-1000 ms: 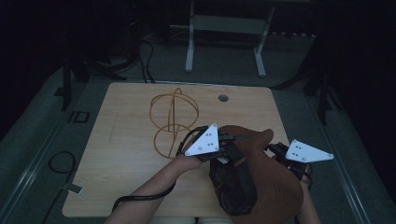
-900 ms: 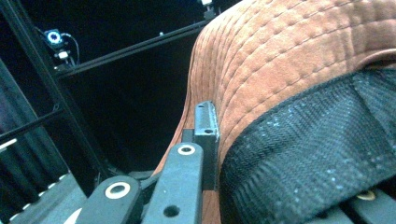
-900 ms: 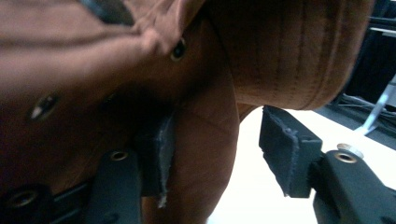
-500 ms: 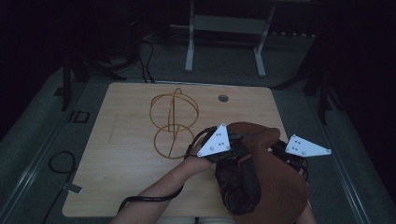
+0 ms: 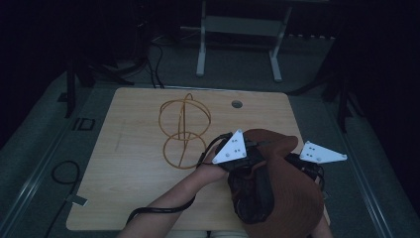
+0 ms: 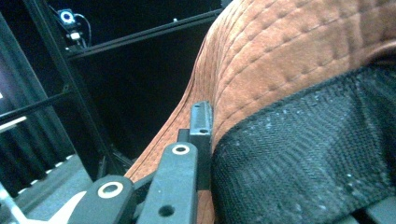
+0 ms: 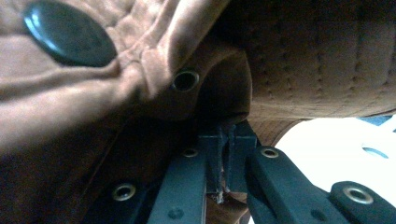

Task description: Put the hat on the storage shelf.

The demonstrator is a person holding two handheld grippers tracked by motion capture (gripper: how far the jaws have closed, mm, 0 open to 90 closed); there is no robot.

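High view: left gripper (image 5: 241, 163) low over the near right part of the worktop (image 5: 129, 163), grey three-cornered plate on top, jaws hidden under that plate and against the brown cap (image 5: 292, 198). Right gripper (image 5: 309, 166) just right of the left one, on the far side of the cap's brown cloth, its own grey plate tilted outward. Cap between the two grippers and below them toward the near edge, black mesh lining turned up beside the left gripper. Orange wire sphere frame (image 5: 184, 130) left of and beyond the left gripper, standing apart from the cap on bare wood. Round grommet hole (image 5: 237, 104) farther off, near the far edge.

Left gripper view: jaws drawn narrow, clamped on the cap (image 6: 299, 93) where the stitched brown cloth meets the black mesh; cloth rising above and to the right of the jaws, mesh to their right. Dark frame bars to the left, well behind.

Right gripper view: jaws having just been closing, now nearly together, with a thin edge of the cap (image 7: 140, 84) pinched between the pads. Brown suede folds above the jaws, a brass eyelet (image 7: 185, 80) just above them, a dark top button (image 7: 69, 33) up and to the left.
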